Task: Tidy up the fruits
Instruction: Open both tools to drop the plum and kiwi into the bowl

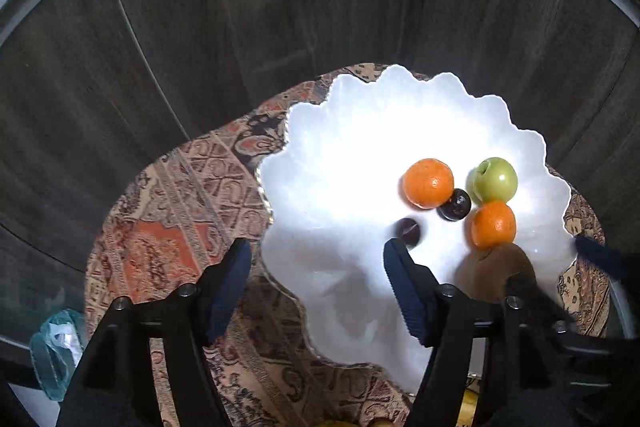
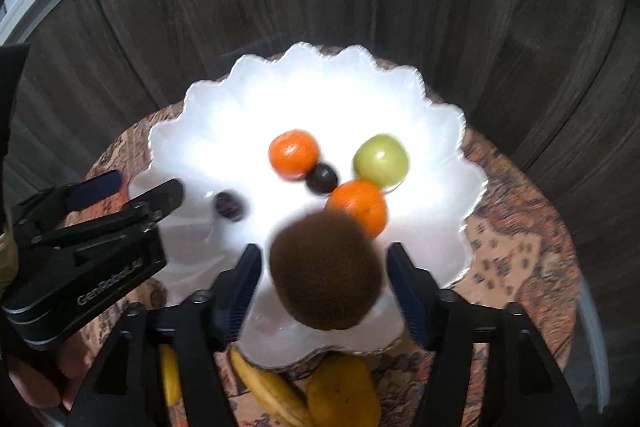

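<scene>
Now right tool (image 2: 324,267) w/ kiwi (image 2: 325,273) btwn spread fingers, left tool (image 1: 316,259) agape over bowl (image 1: 340,147)

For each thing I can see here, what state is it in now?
Left claw: open, empty, over the bowl's near edge.
Right claw: open, the kiwi between its fingers; contact unclear.
Kiwi: blurred, above the bowl.
White bowl: upright, holding fruit.
Two oranges, green apple, two plums: lying in the bowl.
Bananas: outside the bowl, on the cloth.
</scene>
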`<control>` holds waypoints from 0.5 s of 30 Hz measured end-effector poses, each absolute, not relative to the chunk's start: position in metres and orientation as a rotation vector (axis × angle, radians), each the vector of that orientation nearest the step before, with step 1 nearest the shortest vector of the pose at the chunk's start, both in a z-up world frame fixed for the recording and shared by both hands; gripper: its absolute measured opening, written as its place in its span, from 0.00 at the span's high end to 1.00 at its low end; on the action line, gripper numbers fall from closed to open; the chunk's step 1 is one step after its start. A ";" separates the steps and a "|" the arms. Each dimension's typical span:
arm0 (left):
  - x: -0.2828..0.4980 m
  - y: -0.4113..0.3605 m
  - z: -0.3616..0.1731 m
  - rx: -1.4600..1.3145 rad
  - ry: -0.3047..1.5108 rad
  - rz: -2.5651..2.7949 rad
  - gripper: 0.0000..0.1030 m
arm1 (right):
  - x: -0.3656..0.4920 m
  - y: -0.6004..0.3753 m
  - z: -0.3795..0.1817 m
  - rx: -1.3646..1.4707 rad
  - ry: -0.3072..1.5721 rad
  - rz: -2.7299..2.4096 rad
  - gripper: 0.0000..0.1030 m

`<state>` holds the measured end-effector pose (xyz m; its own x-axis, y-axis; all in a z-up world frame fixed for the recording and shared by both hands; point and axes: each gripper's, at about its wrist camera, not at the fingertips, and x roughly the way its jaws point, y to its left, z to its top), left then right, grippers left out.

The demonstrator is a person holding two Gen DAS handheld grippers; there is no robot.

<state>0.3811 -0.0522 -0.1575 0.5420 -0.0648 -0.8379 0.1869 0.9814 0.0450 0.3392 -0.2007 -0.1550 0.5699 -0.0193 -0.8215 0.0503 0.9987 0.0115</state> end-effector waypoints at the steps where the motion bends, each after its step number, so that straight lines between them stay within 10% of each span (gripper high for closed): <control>1: 0.380 -0.051 -0.155 0.137 0.985 -0.147 0.30 | 0.337 -0.201 -0.150 0.020 0.943 -0.064 0.18; 15: 0.333 -0.041 -0.092 0.161 0.851 -0.090 0.02 | 0.304 -0.213 -0.098 0.059 0.858 -0.134 0.13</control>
<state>0.3326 -0.0406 -0.0924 0.6563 -0.0148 -0.7543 0.1430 0.9841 0.1051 0.3042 -0.2131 -0.0984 0.6464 -0.0943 -0.7572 0.1419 0.9899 -0.0021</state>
